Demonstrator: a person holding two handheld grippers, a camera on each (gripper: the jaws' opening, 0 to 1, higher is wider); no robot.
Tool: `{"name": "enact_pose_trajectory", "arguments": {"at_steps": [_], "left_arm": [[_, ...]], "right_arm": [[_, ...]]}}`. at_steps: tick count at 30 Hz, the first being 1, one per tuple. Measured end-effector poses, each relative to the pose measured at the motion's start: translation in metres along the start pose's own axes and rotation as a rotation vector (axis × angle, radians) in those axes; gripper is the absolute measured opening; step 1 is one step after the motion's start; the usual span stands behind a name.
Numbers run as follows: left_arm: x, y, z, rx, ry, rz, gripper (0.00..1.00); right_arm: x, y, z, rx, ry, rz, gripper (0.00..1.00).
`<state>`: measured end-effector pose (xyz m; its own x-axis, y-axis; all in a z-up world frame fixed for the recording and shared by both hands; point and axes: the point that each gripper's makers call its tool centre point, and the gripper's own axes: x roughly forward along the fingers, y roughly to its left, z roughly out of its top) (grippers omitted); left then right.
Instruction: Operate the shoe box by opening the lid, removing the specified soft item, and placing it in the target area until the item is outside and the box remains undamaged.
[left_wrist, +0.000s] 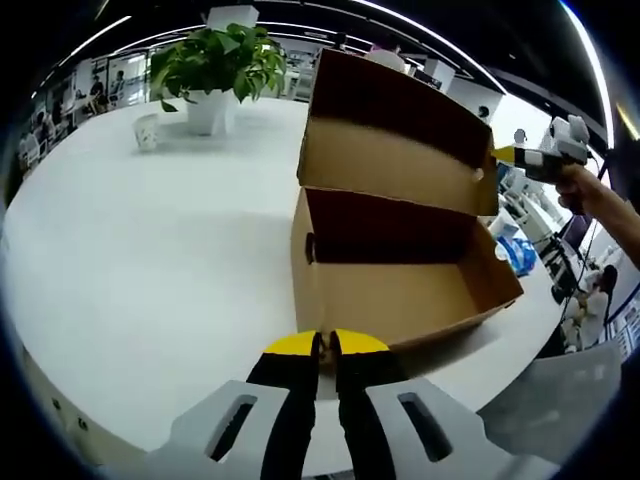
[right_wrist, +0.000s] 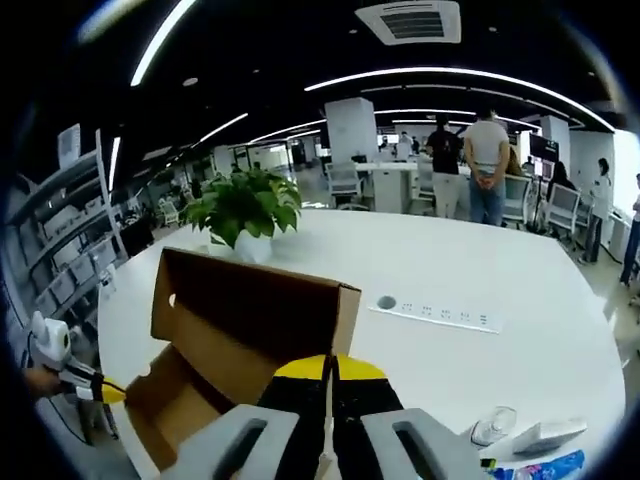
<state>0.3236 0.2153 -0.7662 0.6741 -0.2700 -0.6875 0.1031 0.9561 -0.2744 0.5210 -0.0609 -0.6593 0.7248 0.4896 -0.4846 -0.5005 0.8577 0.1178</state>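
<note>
A brown cardboard shoe box (left_wrist: 400, 295) stands open on the white table (left_wrist: 150, 270), its hinged lid (left_wrist: 400, 140) raised upright at the far side. The inside that shows is bare cardboard. My left gripper (left_wrist: 325, 345) is shut with nothing in it, just short of the box's near wall. My right gripper (left_wrist: 540, 158), held in a hand, hovers past the lid's right end. In the right gripper view the lid (right_wrist: 250, 300) stands just ahead of my shut right gripper (right_wrist: 328, 370), and the left gripper (right_wrist: 75, 380) is beyond the box (right_wrist: 170, 400) at far left.
A potted plant (left_wrist: 215, 60) and a small white cup (left_wrist: 147, 130) stand at the back of the table. A power strip (right_wrist: 435, 313) lies on it, with a clear object (right_wrist: 490, 425) and a blue packet (right_wrist: 540, 468) near the edge. People (right_wrist: 487, 165) stand far off.
</note>
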Motion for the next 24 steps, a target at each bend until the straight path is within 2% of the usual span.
{"name": "enact_pose_trajectory", "arguments": {"at_steps": [24], "left_arm": [[0.001, -0.001, 0.000, -0.009, -0.004, -0.034, 0.03]], "right_arm": [[-0.029, 0.014, -0.010, -0.043, -0.046, 0.021, 0.00]]}}
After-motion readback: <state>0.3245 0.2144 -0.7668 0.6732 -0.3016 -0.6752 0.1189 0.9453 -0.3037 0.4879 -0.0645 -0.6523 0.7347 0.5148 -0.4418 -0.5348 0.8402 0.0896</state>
